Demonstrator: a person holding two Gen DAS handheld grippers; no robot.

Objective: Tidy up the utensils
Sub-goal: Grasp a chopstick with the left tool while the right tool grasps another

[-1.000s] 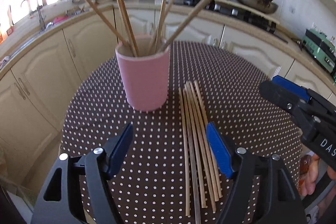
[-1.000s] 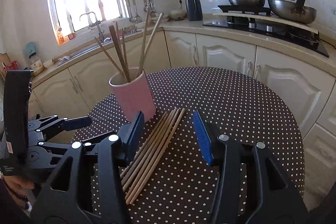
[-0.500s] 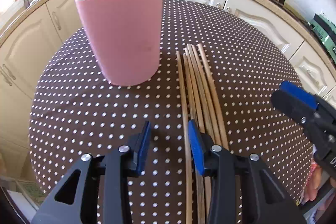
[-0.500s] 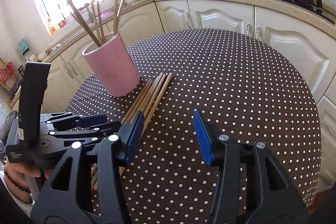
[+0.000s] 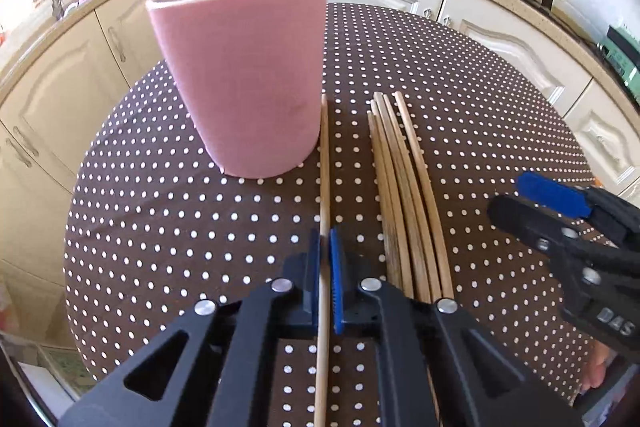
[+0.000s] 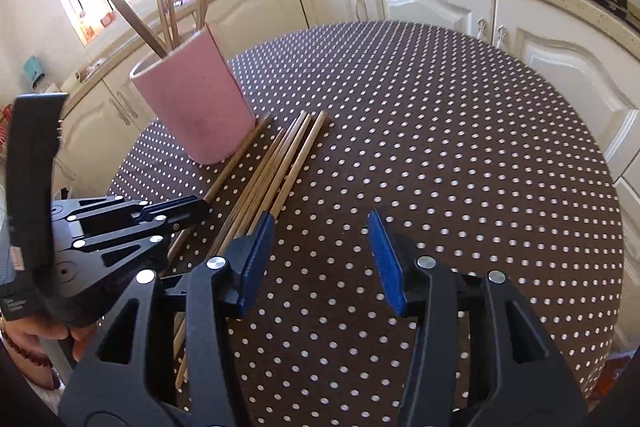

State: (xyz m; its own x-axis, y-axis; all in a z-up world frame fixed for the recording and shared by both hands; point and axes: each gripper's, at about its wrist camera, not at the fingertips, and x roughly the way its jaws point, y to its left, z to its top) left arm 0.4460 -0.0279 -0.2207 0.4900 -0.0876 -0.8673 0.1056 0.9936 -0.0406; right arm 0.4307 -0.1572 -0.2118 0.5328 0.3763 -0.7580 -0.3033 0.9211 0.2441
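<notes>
A: Pinching 1 chopstick (image 5: 325,163) now, is it? The left claw (image 5: 325,259) has its blue pads clamped on that single stick, which runs straight ahead of the claw and ends just beside the pink cup (image 5: 244,79).

B: Yes, gripping it. The other sticks, the loose bundle (image 5: 404,195), lie flat on the dotted tablecloth (image 5: 160,195), just to the claw's right.

A: And the right claw (image 6: 322,255)?

B: Jaws apart, nothing between them. It hangs over bare cloth, with the bundle just off its left pad.

A: So which step is this?

B: I'd call it the pick-up of the next stick. Several already stand in the cup, 4 or 5 lie waiting.

A: What comes next?

B: Likely lifting it, tipping it upright, and dropping it past the rim ahead without knocking the cup.
</notes>
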